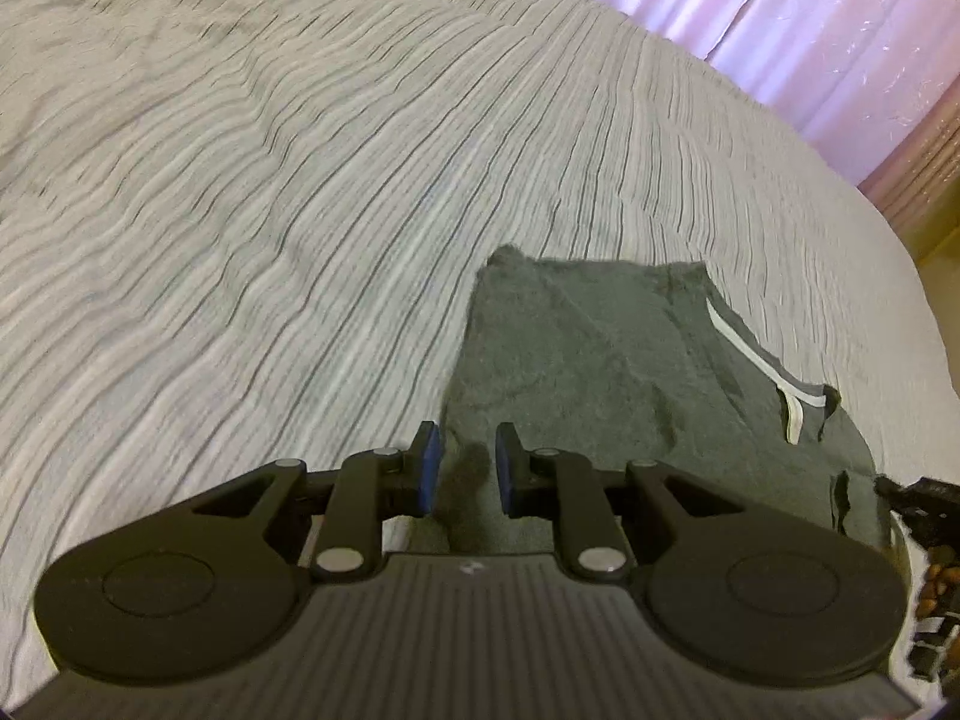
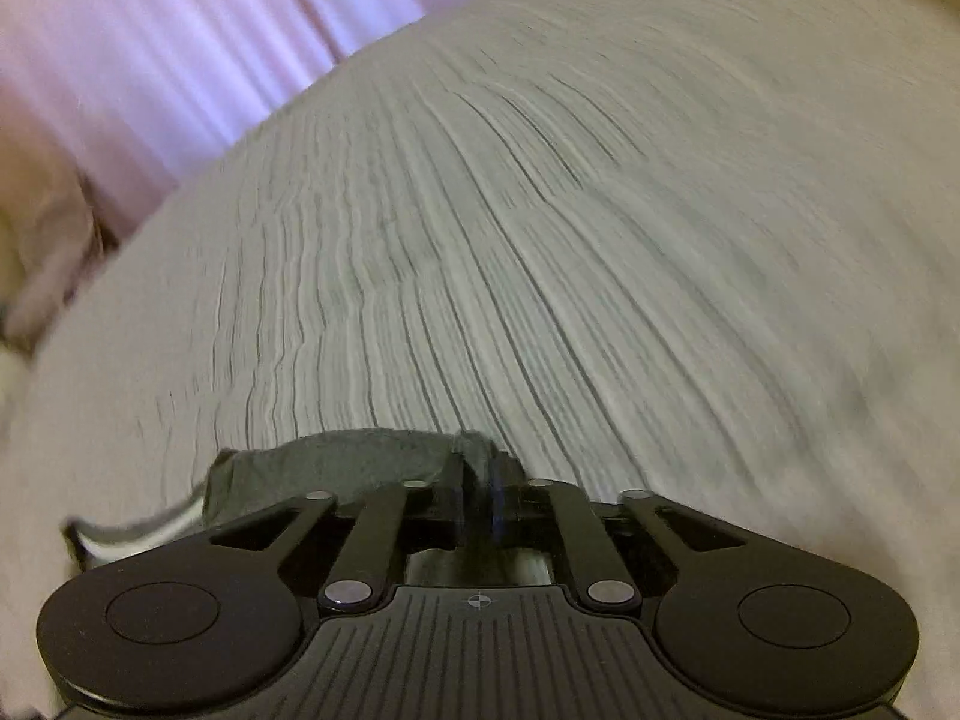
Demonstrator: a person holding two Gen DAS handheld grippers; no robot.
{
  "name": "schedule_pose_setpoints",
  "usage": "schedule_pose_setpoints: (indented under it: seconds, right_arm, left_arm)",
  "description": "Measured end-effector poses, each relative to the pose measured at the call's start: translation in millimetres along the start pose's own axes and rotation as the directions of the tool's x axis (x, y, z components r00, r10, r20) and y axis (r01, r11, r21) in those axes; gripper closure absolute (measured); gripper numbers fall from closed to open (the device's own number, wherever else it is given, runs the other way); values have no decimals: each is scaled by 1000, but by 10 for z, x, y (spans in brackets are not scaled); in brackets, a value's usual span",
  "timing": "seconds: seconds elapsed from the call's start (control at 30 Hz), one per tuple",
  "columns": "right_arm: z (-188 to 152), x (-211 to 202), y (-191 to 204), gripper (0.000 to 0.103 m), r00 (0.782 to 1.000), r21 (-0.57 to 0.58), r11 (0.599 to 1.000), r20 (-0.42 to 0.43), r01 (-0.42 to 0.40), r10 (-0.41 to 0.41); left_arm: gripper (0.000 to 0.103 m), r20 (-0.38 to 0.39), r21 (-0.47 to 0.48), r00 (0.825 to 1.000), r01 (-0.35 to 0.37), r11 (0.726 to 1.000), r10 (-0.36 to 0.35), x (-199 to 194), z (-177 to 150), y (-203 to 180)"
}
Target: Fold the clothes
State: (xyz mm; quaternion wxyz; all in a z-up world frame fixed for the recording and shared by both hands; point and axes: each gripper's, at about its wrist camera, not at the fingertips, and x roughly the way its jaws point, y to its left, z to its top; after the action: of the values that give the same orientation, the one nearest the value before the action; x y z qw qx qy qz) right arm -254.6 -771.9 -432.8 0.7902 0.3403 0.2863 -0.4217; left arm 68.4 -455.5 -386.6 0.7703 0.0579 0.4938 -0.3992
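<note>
One dark grey garment [image 1: 576, 360] lies on the bed, spread flat toward the near right part of the left wrist view. Its fabric is fleecy, and a white trim strip [image 1: 744, 354] runs along its right side and forks near a notch in the edge. The garment type cannot be determined from these views.

Left hand-held gripper [image 1: 467, 468]: the two blue pads [image 1: 427, 468] stand apart with a clear gap between them. Nothing is held between them. The gripper sits over the near left edge of the garment, and the grey fabric shows through the gap. Whether the pads touch the cloth cannot be determined.

Right hand-held gripper [image 2: 477, 507]: the pads are drawn together on a fold of the grey garment [image 2: 336, 462]. The cloth bunches up at the fingertips and trails off to the left in the right wrist view, where the white trim [image 2: 144, 525] hangs at its lower edge. This view is motion-blurred, so fine detail of the grasp is not readable.

Bed cover [image 1: 270, 180]: a pale fabric with fine dark ribbed lines, lightly wrinkled, filling most of both views under the garment.

Background: pale pink curtains [image 1: 780, 24] hang beyond the far edge of the bed. At the right border of the left wrist view, part of a dark object [image 1: 918, 498] shows; it cannot be identified.
</note>
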Motion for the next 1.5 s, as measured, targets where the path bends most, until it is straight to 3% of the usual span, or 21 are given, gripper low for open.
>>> schedule_pose_setpoints:
  seconds: [0.03, 0.1, 0.13, 0.23, 0.3, 0.33, 0.4, 0.6, 0.8, 1.07, 1.17, 1.27, 1.4, 1.43, 1.5]
  right_arm:
    - [-2, -105, 99, 45, 997, -72, 996, 48, 56, -53]
    - [-28, -305, 296, 45, 984, -207, 968, 137, 141, -114]
    - [-81, -378, 390, 45, 987, -271, 956, 141, 116, -80]
    - [-371, -458, 681, 46, 996, -443, 894, 28, -62, 83]
    - [-643, -372, 856, 46, 996, -549, 830, -49, -93, 80]
    - [-732, -301, 848, 46, 997, -564, 822, -71, -74, 41]
    - [-842, -217, 734, 46, 996, -551, 834, -84, -25, -26]
    - [-1196, -687, 449, 46, 990, -497, 868, -109, 24, -90]
    - [-1758, -1393, 34, 46, 974, -408, 909, -156, 88, -165]
    - [-2494, -2350, -256, 46, 940, -364, 924, -257, 119, -223]
    - [-2743, -2623, -428, 46, 925, -370, 924, -306, 101, -224]
    - [-2900, -2917, -617, 46, 925, -361, 930, -324, 74, -199]
    - [-3037, -3252, -835, 46, 916, -352, 935, -360, 40, -175]
    - [-3064, -3299, -871, 46, 909, -347, 937, -379, 36, -175]
    - [-3106, -3362, -920, 46, 871, -368, 928, -436, 56, -226]
  left_arm:
    - [89, 10, 16, 1000, -2, 1000, 2, 19, 22, -15]
    - [89, 29, 52, 1000, -5, 999, 3, 59, 64, -60]
    - [88, 38, 72, 999, -3, 997, 0, 83, 79, -95]
    - [88, 54, 140, 998, 15, 990, -22, 197, 95, -233]
    - [88, 42, 173, 998, 36, 984, -44, 297, 70, -315]
    - [88, 24, 183, 998, 46, 982, -51, 348, 39, -342]
    - [88, -13, 206, 998, 64, 976, -62, 438, -29, -396]
    - [85, -94, 330, 992, 109, 938, -82, 210, -515, -377]
    - [84, -151, 264, 983, 145, 954, -107, -325, -1026, -41]
    - [84, -237, 239, 966, 158, 958, -100, -1210, -1691, 488]
    - [83, -258, 230, 966, 88, 969, -26, -1483, -1935, 713]
    - [83, -265, 246, 963, 26, 969, 41, -1777, -2251, 821]
    - [83, -287, 248, 948, -64, 967, 137, -2122, -2611, 824]
    - [83, -292, 243, 943, -86, 966, 158, -2210, -2677, 809]
    - [83, -325, 244, 918, -150, 958, 227, -2339, -2738, 743]
